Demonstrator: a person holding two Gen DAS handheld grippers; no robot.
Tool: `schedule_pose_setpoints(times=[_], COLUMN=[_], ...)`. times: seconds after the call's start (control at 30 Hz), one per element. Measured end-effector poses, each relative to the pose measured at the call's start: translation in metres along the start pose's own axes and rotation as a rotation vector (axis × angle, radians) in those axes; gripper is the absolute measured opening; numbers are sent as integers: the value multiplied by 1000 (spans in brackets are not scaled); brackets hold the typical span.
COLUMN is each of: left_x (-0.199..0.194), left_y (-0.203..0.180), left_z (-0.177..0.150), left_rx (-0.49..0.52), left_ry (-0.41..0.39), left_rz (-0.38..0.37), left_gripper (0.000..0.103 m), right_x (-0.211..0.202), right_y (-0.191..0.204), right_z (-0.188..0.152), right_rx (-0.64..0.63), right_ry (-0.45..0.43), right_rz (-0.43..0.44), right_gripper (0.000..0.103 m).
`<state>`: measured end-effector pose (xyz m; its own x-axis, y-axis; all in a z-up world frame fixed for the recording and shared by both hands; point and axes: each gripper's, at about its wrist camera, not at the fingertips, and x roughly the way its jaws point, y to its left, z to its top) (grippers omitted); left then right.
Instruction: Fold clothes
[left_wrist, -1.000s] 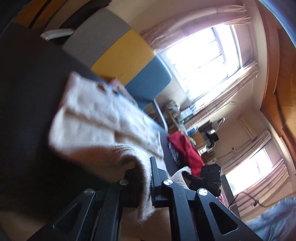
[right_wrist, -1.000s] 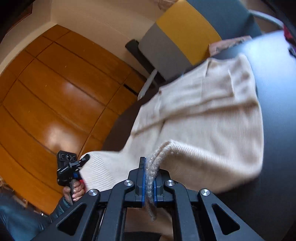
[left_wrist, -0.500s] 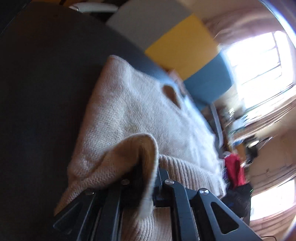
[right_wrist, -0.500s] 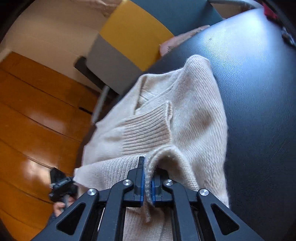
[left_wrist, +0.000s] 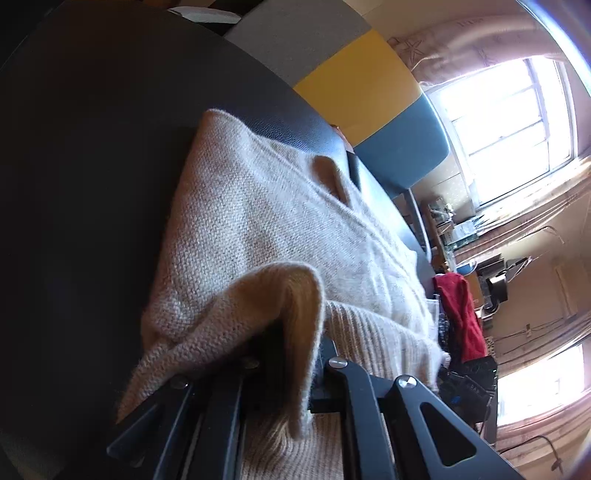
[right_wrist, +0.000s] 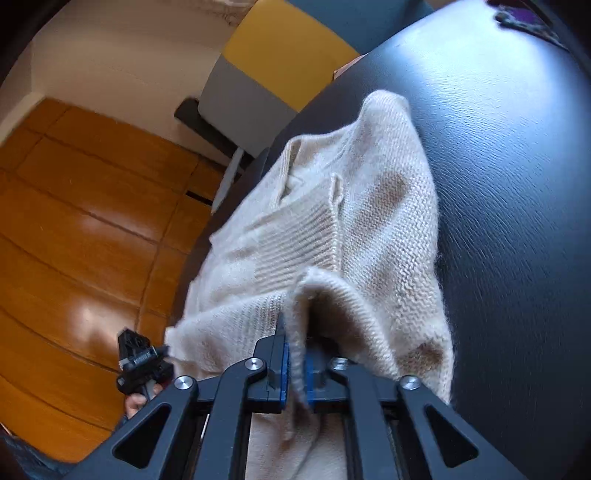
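Observation:
A cream knitted sweater (left_wrist: 277, 221) lies folded on the black table (left_wrist: 92, 184). My left gripper (left_wrist: 295, 354) is shut on a raised fold of its edge, and the knit drapes over the left finger. In the right wrist view the same sweater (right_wrist: 369, 221) lies on the table (right_wrist: 517, 184). My right gripper (right_wrist: 297, 350) has the ribbed hem between its blue pads; its jaws are opening, but the pads still touch the knit. The left gripper (right_wrist: 142, 362), held by a hand (right_wrist: 136, 402), shows at the sweater's far corner.
A chair with a grey, yellow and blue back (left_wrist: 351, 81) stands at the table's far edge. A red garment (left_wrist: 461, 310) and dark items lie past the sweater. Wooden panelling (right_wrist: 74, 221) fills the left of the right wrist view. A dark cloth (right_wrist: 528, 18) lies at the table's far right.
Both grippers came down with the sweater's edge, so the hanging knit now lies folded over itself on the table. The right pads have parted slightly.

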<state>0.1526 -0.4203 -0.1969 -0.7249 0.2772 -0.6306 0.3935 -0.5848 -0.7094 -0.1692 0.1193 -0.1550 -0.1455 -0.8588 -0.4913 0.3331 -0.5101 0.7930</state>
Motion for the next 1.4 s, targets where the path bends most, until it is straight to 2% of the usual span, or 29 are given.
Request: schedule_pose_setpoints(times=[0.07,0.13,0.17,0.23,0.43,0.5,0.57,0.63,0.7,0.8,0.93,1.03,1.1,1.13,1.17,1.2,1.3,1.33,1.4], left_x=[-13,-24,-27,-33,-34,-31,-28,-23,-29,-36,-40,-30,-19,-12,-6,-1,2,1,-4], left_y=[-2,-5,-6,-7,-10,-11,-14,-21,-20,-24,-37,-43,-38,-35,-31,-28,-20,-17,-13], left_z=[-5,-10,-13,-17,-29,-29,-32,-33,-32,-25,3,34,55,62,68,72,78,77,72], left_rx=[-12,-17,-21,-25,21,44,80,129,154,168,124,77,13,-19,-49,-76,-129,-142,-148], left_ry=[-13,-25,-31,-42,-42,-39,-33,-18,-5,-12,-82,-147,-170,-172,-175,-179,-196,-202,-216], left_rz=[-29,-57,-66,-81,-56,-29,-3,7,-25,-101,-218,-224,-187,-167,-150,-137,-110,-111,-100], left_gripper=[10,23,26,30,31,31,30,14,6,6,6,6,6,6,6,6,23,25,27], right_x=[-5,-8,-8,-5,5,5,3,3,1,1,0,5,13,17,18,20,14,11,2], right_y=[8,18,22,27,35,39,39,42,48,59,69,63,50,41,34,28,18,16,13], right_z=[-5,-10,-13,-19,-32,-34,-38,-40,-42,-37,-8,25,41,47,49,51,48,47,41], right_rx=[-6,-25,-36,-61,-121,-160,-194,-221,-242,-261,-233,-152,-70,-25,4,25,62,69,70], right_ry=[-8,-2,5,22,57,68,87,105,116,106,30,-57,-91,-99,-109,-117,-134,-142,-165], right_rz=[13,37,47,41,15,-25,-64,-75,-54,-2,62,77,46,37,24,13,28,33,44], right_gripper=[34,47,51,51,51,42,22,18,15,15,14,15,21,32,50,56,67,71,72])
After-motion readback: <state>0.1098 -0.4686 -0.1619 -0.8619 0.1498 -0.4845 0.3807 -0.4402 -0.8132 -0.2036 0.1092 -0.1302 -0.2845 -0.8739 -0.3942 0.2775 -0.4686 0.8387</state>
